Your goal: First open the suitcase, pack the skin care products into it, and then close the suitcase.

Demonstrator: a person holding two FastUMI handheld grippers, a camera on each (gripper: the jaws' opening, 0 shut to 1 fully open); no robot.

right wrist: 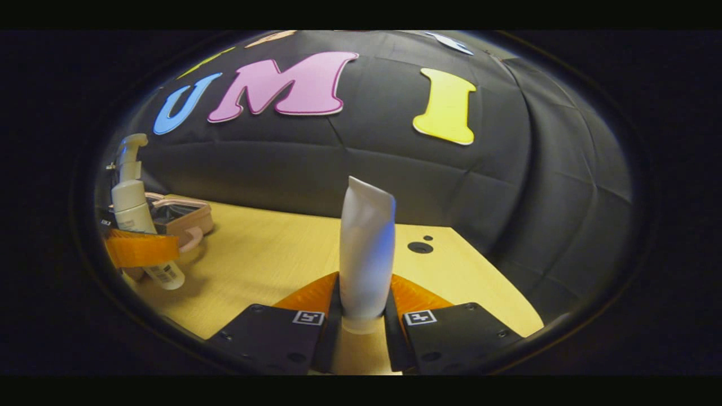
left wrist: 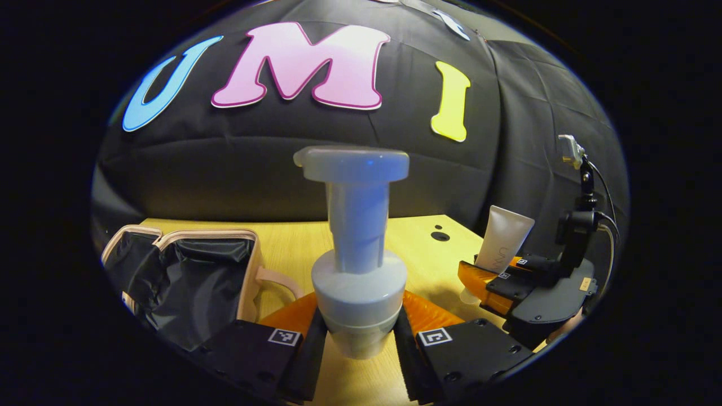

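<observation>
Left tool (left wrist: 359,338) clamping pump bottle (left wrist: 357,254), right tool (right wrist: 364,321) clamping tube (right wrist: 366,254), lettering seemingly illegible

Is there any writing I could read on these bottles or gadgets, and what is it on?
Tube: lettering runs up its side, too small to read.
Pump bottle: barcode-like print low on its side, too blurred to read.
Square markers: black-and-white patterns, no words.
Nothing reads clearly enough to quote.
</observation>
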